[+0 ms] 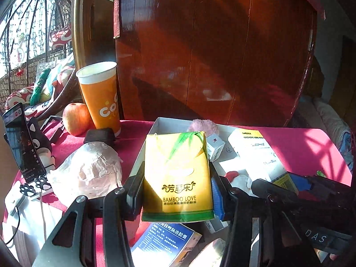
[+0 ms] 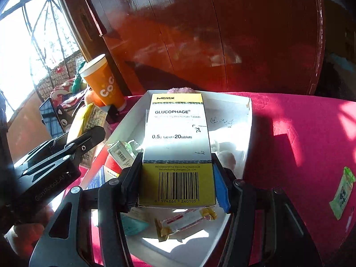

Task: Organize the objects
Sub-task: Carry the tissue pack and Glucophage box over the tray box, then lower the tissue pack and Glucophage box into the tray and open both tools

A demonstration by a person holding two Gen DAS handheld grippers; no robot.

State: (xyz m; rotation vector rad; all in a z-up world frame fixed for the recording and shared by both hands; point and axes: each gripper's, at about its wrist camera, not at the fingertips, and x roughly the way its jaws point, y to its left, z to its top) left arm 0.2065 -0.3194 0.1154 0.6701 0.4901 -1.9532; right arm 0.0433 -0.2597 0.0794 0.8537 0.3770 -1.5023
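My left gripper (image 1: pixel 176 189) is shut on a yellow Bamboo Love tissue pack (image 1: pixel 178 175) and holds it above the left part of a white open box (image 1: pixel 153 125). My right gripper (image 2: pixel 175 184) is shut on a white and yellow Glucophage tablet box (image 2: pixel 176 142) and holds it over the same white box (image 2: pixel 249 120). The tablet box also shows in the left wrist view (image 1: pixel 255 153), with the right gripper at the lower right. The white box holds small packets, a candy (image 2: pixel 184 221), a small white carton (image 1: pixel 214 145) and a pink fluffy thing (image 1: pixel 203 125).
An orange paper cup (image 1: pixel 100 95), an apple (image 1: pixel 74 118), a black charger (image 1: pixel 100 135), a crumpled plastic bag (image 1: pixel 89 171) and a phone on a cat stand (image 1: pixel 22 144) sit at the left on the pink cloth (image 2: pixel 300 144). A green sachet (image 2: pixel 343 193) lies at the right. A wooden panel stands behind.
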